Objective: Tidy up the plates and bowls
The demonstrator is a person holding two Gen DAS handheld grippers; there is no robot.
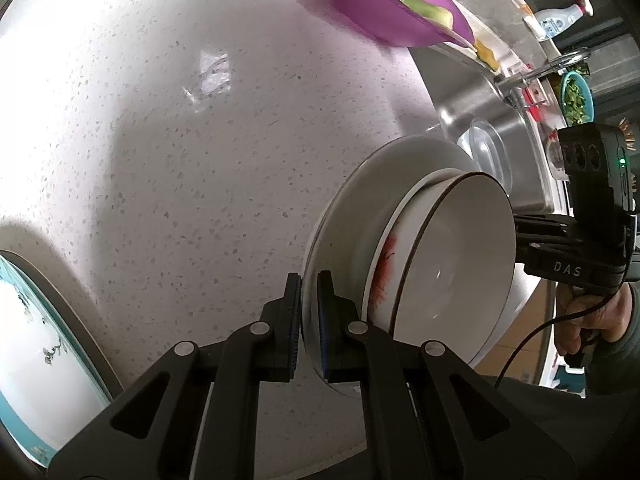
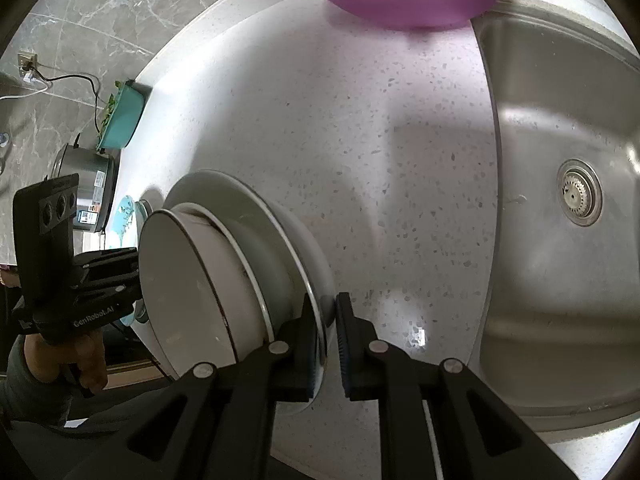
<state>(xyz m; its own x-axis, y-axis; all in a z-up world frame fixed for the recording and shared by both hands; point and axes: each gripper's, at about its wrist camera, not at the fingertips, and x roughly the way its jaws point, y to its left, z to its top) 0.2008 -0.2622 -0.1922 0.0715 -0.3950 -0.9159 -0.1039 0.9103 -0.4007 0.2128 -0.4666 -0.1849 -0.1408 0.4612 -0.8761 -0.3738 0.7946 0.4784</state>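
Note:
A white plate point(image 1: 352, 216) carries two stacked bowls: a lower one with a red pattern point(image 1: 382, 276) and, nested in it, a white bowl with a dark rim point(image 1: 460, 248). The stack looks lifted over the speckled counter point(image 1: 180, 140). My left gripper point(image 1: 310, 320) is shut on the plate's rim. On the opposite side my right gripper point(image 2: 326, 340) is shut on the rim of the same plate point(image 2: 280, 232), beside the bowls point(image 2: 192, 280). Each view shows the other gripper's black body and the hand holding it behind the bowls.
A purple bowl point(image 2: 400, 4) with green food sits at the counter's far edge. The steel sink point(image 2: 560, 260) lies to the right, with a steel dish point(image 1: 492, 152) in it. A teal-rimmed plate point(image 1: 36, 360), a teal container point(image 2: 122, 120) and a steel pot point(image 2: 86, 184) stand to the left.

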